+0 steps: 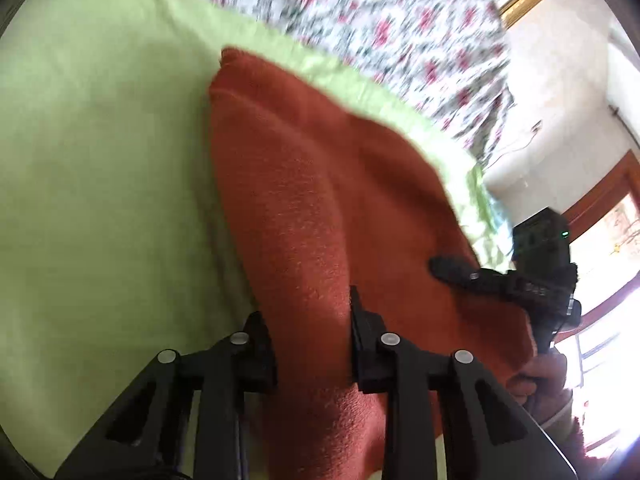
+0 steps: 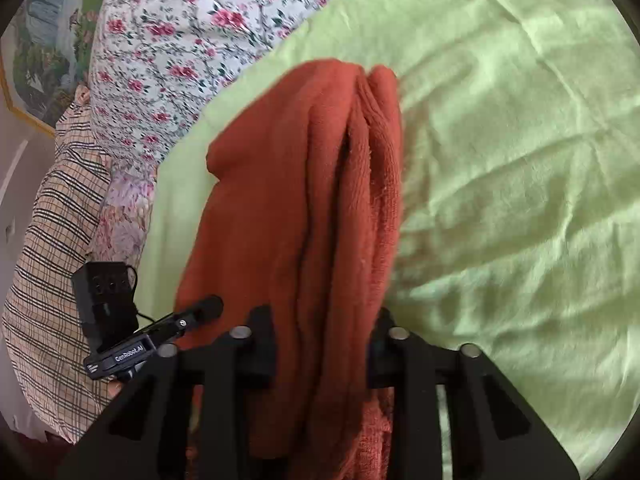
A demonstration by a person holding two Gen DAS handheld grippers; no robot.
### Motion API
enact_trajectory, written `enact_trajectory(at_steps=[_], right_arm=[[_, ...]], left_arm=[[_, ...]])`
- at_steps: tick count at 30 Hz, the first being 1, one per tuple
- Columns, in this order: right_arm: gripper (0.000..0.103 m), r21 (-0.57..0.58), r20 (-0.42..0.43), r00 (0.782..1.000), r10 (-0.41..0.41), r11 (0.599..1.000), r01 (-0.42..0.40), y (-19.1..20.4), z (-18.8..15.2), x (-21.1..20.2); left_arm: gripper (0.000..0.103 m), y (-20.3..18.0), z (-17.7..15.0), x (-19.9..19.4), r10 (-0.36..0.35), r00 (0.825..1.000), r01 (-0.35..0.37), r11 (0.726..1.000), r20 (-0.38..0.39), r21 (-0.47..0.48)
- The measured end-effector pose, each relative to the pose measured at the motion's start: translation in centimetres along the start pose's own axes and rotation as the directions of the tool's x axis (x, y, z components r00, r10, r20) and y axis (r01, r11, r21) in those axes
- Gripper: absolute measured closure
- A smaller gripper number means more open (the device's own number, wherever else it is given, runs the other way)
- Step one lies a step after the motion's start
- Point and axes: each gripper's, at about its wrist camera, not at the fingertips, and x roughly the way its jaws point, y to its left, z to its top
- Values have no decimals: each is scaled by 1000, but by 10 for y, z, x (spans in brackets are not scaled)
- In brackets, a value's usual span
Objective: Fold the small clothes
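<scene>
Left gripper (image 1: 310, 320) clamped on a bunched fold of the rust-red knit garment (image 1: 304, 184), fabric pinched tight between both fingers. Same deal for the right gripper (image 2: 322, 330), shut on a thick stack of folds at the near end of that same garment (image 2: 304, 200). From each pinch, stretching straight away from the camera along the fingers, so long axis running near-to-far in both views, far end narrowing to a rounded, ribbed tip up by the border of the lime green sheet (image 1: 100, 140). Several lengthwise layers visible in the right wrist view, creases running parallel to that axis. Lying over the green sheet (image 2: 520, 160), roughly along its edge. Beyond that, floral quilt (image 1: 400, 20) with pink roses (image 2: 168, 40), and a plaid checked cloth (image 2: 52, 248) off to the side in the right view. Other gripper poking into each frame from the side, touching the garment's edge. Bit blurry in the left view.
</scene>
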Motion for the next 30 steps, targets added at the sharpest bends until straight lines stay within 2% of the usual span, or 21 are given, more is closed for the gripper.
enact_trajectory(at_steps=[5,9,13,15,19,24,27,28,30], right_arm=[[79,-34,5,995,96,995,-96,39,-25,-1],[79,-77,-37,981,193,978,-195,81,-54,18],[79,-118,-106,963,246,959,-258,117,-79,49],[79,-125,-146,957,250,955,-269,126,-92,66],[79,-121,-180,963,202,967,-225,126,-110,84],[75,-123,-176,974,140,979,-163,125,-114,85],[58,-154,-174,982,79,982,-107,132,-112,81],[49,-165,-162,986,51,983,-78,132,-110,76],[45,-179,-117,993,8,983,-29,131,-103,63]], left_arm=[[77,3,-28,-81,32,996,-35,999,80,31],[77,23,-57,-142,107,988,-110,994,111,14],[77,49,-92,-182,170,979,-170,985,116,-6],[77,65,-106,-183,187,978,-184,982,89,-42],[74,86,-123,-174,177,982,-170,981,72,-88],[58,90,-121,-172,202,977,-195,976,70,-101],[48,98,-114,-180,228,970,-219,970,85,-101],[45,101,-109,-183,236,967,-225,968,95,-107],[44,106,-99,-187,253,961,-239,963,111,-125]])
